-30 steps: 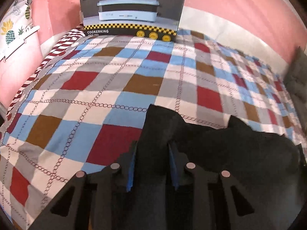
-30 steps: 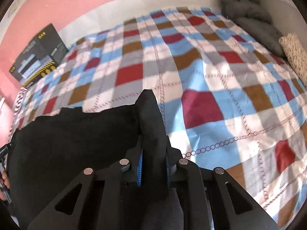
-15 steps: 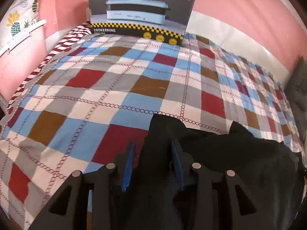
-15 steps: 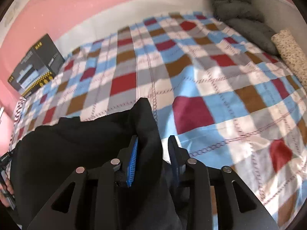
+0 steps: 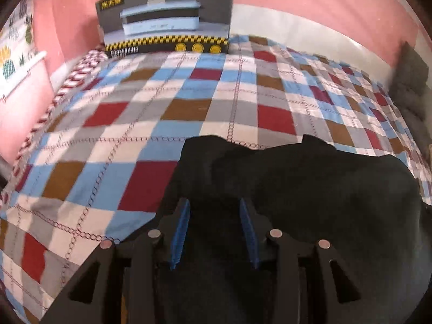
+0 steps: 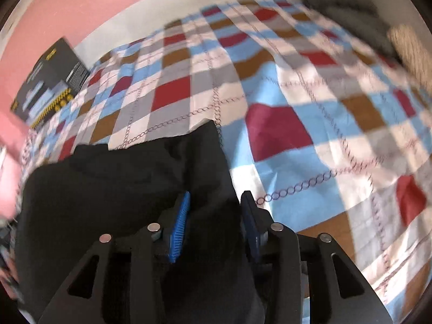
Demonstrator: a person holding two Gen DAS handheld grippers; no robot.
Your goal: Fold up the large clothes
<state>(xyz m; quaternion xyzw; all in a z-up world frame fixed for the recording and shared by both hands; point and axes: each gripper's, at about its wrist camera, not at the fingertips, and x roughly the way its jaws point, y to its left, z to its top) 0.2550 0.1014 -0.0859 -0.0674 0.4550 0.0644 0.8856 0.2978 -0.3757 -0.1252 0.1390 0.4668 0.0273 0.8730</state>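
A large black garment [image 5: 310, 189] lies on the checked bedspread [image 5: 189, 113]. In the left wrist view my left gripper [image 5: 214, 205] stands open over the garment's left corner, the cloth loose between the blue pads [image 5: 182, 224]. In the right wrist view my right gripper [image 6: 216, 199] is open over the garment's right corner [image 6: 199, 156], the cloth lying slack between the fingers. The garment [image 6: 121, 189] spreads to the left of it.
A dark appliance box [image 5: 164, 24] stands at the bed's far edge against the pink wall; it also shows in the right wrist view [image 6: 51, 81]. Grey cushions [image 5: 410, 81] lie at the right end of the bed [image 6: 345, 8], with a beige roll [image 6: 413, 48] beside them.
Both grippers have opened and let go of the garment's corners. The cloth has dropped onto the bed. Both cameras have shifted slightly.
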